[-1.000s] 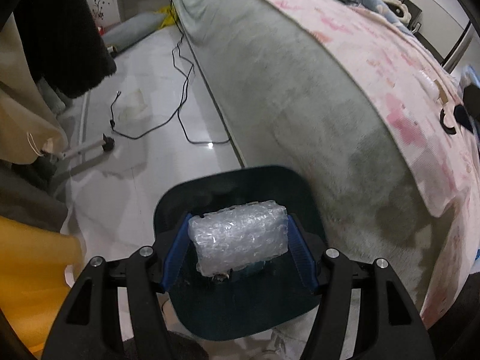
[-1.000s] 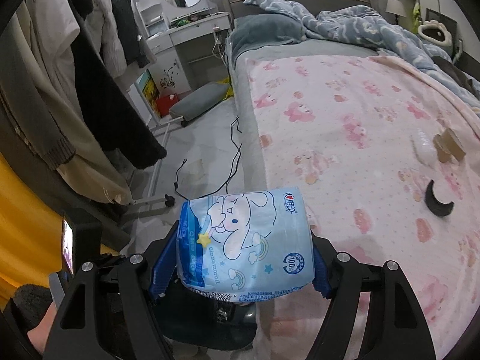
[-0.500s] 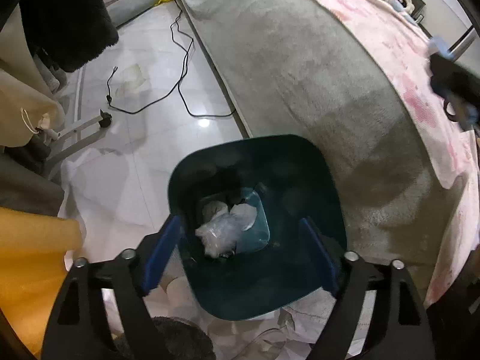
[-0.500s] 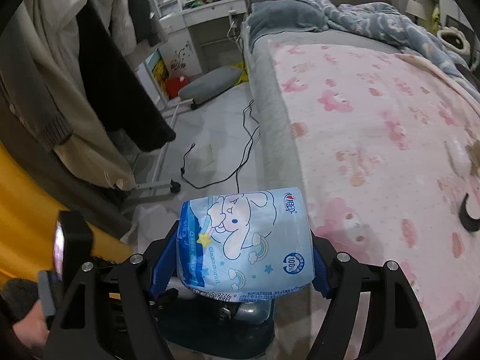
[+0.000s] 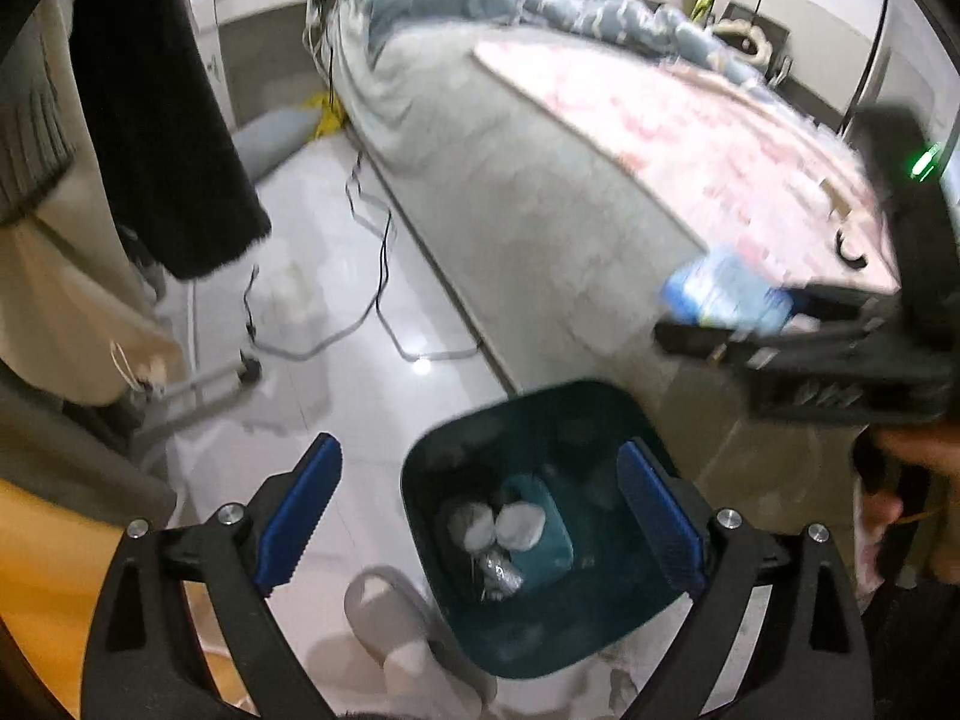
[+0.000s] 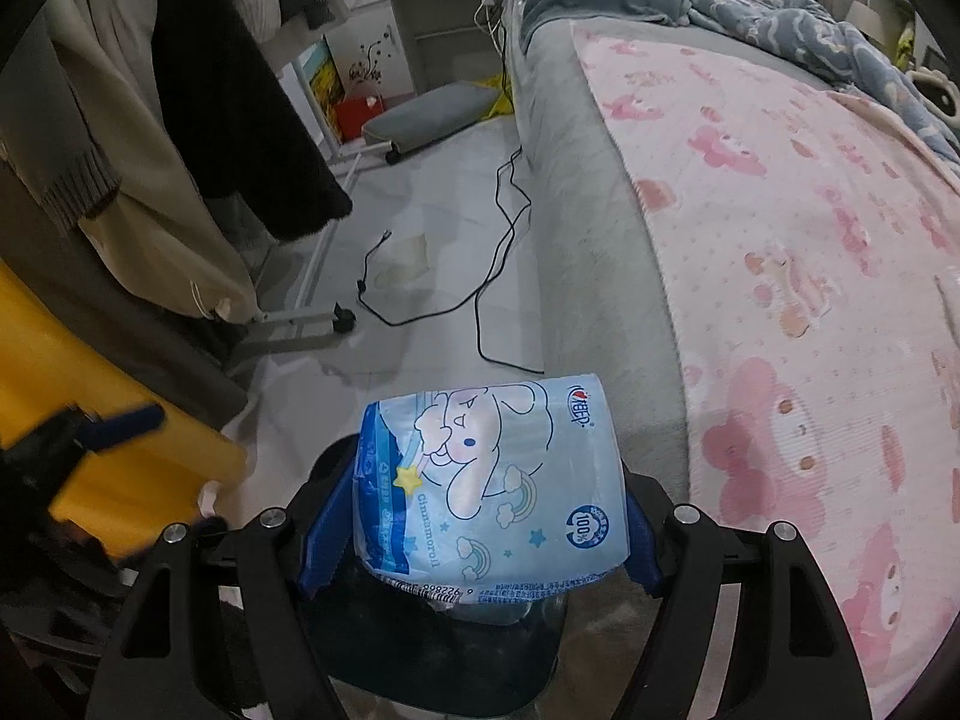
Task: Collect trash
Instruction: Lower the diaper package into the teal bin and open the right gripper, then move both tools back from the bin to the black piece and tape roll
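Note:
In the left wrist view my left gripper (image 5: 477,462) hovers above a dark teal bin (image 5: 528,396) on the floor; its jaws are opening, with nothing between the blue pads. A clear bubble-wrap wad (image 5: 501,570) lies inside the bin among crumpled white tissues (image 5: 522,528). At the right of that view, my right gripper (image 5: 750,324) comes in blurred, carrying a blue pack (image 5: 720,294). In the right wrist view my right gripper (image 6: 489,492) is shut on that light-blue cartoon tissue pack (image 6: 498,468), with the bin (image 6: 420,660) dark beneath it.
The bed with its grey side (image 5: 528,192) and pink blanket (image 6: 780,240) runs along the right. Black cables (image 6: 492,252) trail over the white floor. Hanging clothes (image 6: 210,90) and a rack foot (image 6: 300,318) stand left. A grey slipper (image 5: 384,606) lies beside the bin.
My left gripper let go of the bubble wrap, which fell into the bin; its jaws spread wide and it rose. My right gripper carried the pack down towards the bin.

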The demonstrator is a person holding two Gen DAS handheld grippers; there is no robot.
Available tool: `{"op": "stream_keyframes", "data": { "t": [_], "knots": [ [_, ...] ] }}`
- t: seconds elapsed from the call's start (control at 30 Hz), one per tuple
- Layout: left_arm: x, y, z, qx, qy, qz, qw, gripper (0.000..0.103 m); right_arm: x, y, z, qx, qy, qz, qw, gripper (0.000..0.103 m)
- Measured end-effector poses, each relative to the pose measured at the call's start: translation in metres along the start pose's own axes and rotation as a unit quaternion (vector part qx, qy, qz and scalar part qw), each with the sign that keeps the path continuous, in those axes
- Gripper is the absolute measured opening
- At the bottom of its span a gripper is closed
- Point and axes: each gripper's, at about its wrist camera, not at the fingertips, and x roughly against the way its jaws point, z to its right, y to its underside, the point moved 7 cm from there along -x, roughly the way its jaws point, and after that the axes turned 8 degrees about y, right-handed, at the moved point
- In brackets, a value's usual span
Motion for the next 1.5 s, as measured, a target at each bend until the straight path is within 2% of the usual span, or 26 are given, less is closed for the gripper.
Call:
{"op": "stream_keyframes", "data": {
  "t": [0.2, 0.43, 0.67, 0.77, 0.87, 1.0, 1.17, 1.27, 1.4, 1.5],
  "knots": [
    [0.027, -0.024, -0.001, 0.005, 0.000, 0.063, 0.9980, 0.096, -0.019, 0.013, -0.010, 0.017, 0.003, -0.026, 1.000, 0.075],
    [0.070, -0.046, -0.005, 0.016, -0.003, 0.142, 0.9898, 0.097, -0.043, 0.040, -0.025, 0.060, 0.016, -0.069, 0.996, 0.075],
    [0.087, -0.057, -0.009, 0.036, 0.004, 0.171, 0.9846, 0.097, -0.045, 0.046, -0.026, 0.067, 0.018, -0.074, 0.995, 0.078],
    [0.099, -0.064, -0.002, 0.021, 0.003, 0.194, 0.9808, 0.097, -0.043, 0.048, -0.028, 0.070, 0.004, -0.074, 0.995, 0.086],
    [0.111, -0.068, 0.005, 0.006, -0.001, 0.216, 0.9763, 0.097, -0.037, 0.046, -0.030, 0.081, 0.003, -0.065, 0.995, 0.087],
    [0.121, -0.075, 0.010, -0.002, 0.000, 0.237, 0.9716, 0.097, -0.016, 0.032, -0.026, 0.073, 0.000, -0.029, 0.997, 0.087],
    [0.122, -0.084, 0.018, 0.007, 0.018, 0.245, 0.9694, 0.097, 0.014, 0.009, -0.010, 0.064, 0.002, 0.022, 0.998, 0.090],
    [0.123, -0.089, 0.027, 0.001, 0.021, 0.252, 0.9674, 0.097, 0.025, 0.001, 0.001, 0.062, 0.007, 0.038, 0.997, 0.090],
    [0.116, -0.093, 0.042, -0.010, 0.018, 0.253, 0.9673, 0.098, 0.044, -0.010, 0.031, 0.054, 0.029, 0.063, 0.996, 0.090],
    [0.106, -0.099, 0.057, -0.015, 0.030, 0.245, 0.9689, 0.098, 0.052, -0.015, 0.054, 0.055, 0.055, 0.081, 0.994, 0.090]
  ]
}}
